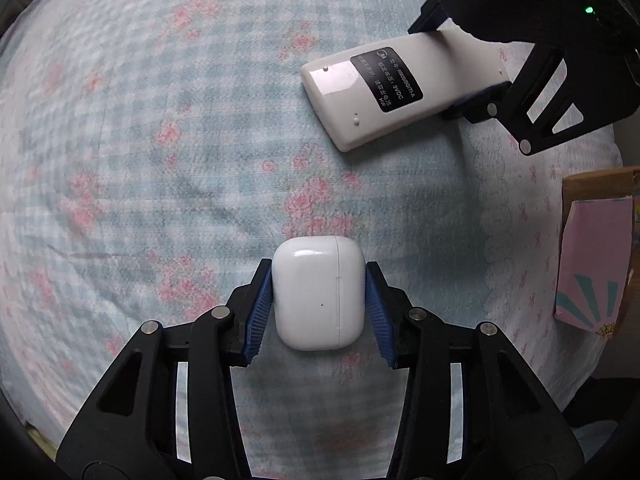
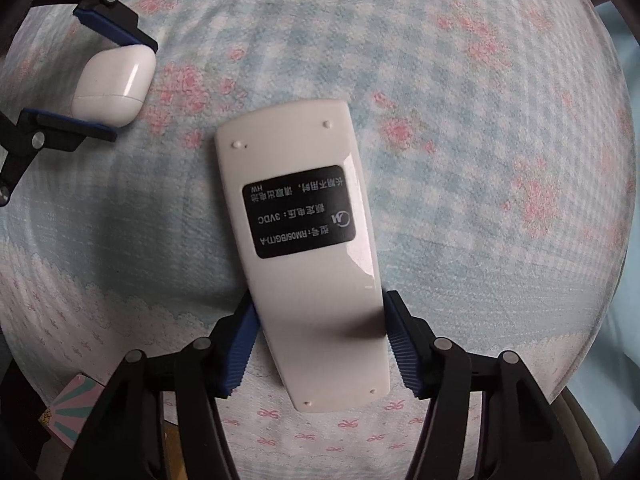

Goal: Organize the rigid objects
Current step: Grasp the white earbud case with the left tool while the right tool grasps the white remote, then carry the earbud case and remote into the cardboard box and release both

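Two white things lie on the bed (image 1: 160, 140), whose blue checked cover with pink flowers fills both views. Largest of them is the remote control (image 2: 304, 248), face down with its black label up, toward the bed's right edge; the right claw (image 2: 320, 336) has its blue pads against the remote's two long sides near the lower end, gripping it. Smaller is the earbud case (image 1: 318, 292), lying flat nearer the middle, with the left claw (image 1: 318, 304) closed on its sides. Both pieces appear to rest on the cover, so I judge the sorting barely begun: each is grasped, neither yet placed anywhere. A cardboard box (image 1: 592, 248) with a pink printed panel sits off the right edge, possibly the destination. Only the left wrist view shows that box clearly; the right wrist view catches just a corner, but shows the remote's lower end, which the other hides.
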Motion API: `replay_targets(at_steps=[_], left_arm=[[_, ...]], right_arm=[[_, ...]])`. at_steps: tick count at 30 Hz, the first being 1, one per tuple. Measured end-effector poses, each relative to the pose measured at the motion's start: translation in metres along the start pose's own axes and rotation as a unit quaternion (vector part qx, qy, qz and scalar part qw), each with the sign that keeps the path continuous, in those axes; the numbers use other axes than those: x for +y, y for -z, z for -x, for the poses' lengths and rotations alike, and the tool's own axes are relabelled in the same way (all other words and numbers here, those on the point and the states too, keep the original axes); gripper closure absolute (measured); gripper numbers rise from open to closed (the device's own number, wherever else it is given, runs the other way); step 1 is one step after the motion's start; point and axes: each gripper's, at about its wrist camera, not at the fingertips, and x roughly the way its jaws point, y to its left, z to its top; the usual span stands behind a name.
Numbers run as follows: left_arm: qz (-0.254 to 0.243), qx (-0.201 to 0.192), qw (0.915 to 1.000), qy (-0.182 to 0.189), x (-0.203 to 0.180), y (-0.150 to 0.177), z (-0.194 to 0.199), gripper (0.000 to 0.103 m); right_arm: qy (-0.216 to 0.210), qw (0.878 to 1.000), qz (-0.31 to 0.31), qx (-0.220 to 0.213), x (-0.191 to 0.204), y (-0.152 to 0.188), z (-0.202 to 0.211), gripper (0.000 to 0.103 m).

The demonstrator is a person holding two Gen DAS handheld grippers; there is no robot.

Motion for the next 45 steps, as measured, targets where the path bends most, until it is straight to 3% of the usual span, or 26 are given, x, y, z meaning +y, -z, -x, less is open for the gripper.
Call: replay_targets(at_steps=[9, 21, 22, 24, 25, 29, 32, 37, 45], left_arm=[[0.015, -0.02, 0.9997, 0.007, 0.0, 0.018, 0.027, 0.062], [0.0, -0.057, 0.9984, 0.005, -0.017, 0.024, 0.095, 0.062], [-0.002, -0.06, 0.9982, 0.005, -0.021, 0.026, 0.1, 0.062], [-0.006, -0.067, 0.9977, 0.006, -0.029, 0.031, 0.109, 0.062], [-0.007, -0.071, 0.9974, 0.007, -0.032, 0.035, 0.115, 0.062], [-0.015, -0.086, 0.9961, 0.007, -0.052, 0.047, 0.134, 0.062], [-0.023, -0.095, 0.9952, 0.008, -0.067, 0.056, 0.149, 0.062], [-0.05, -0.111, 0.9926, 0.003, -0.099, 0.064, 0.187, 0.062], [-0.118, -0.127, 0.9849, 0.004, -0.182, 0.061, 0.234, 0.062]], right_arm=[[-0.004, 0.999, -0.042, -0.012, -0.001, 0.026, 0.034, 0.047], [0.035, 0.998, -0.058, -0.017, 0.027, 0.071, 0.108, 0.05], [0.035, 0.998, -0.058, -0.016, 0.032, 0.075, 0.116, 0.058], [0.035, 0.998, -0.059, -0.003, 0.043, 0.087, 0.127, 0.085], [0.032, 0.998, -0.057, 0.006, 0.047, 0.099, 0.133, 0.085], [0.039, 0.997, -0.062, 0.012, 0.073, 0.129, 0.152, 0.085], [0.028, 0.996, -0.088, -0.006, 0.075, 0.133, 0.154, 0.085], [0.024, 0.989, -0.14, -0.043, 0.081, 0.161, 0.197, 0.085], [0.019, 0.97, -0.223, -0.096, 0.114, 0.25, 0.253, 0.085]])
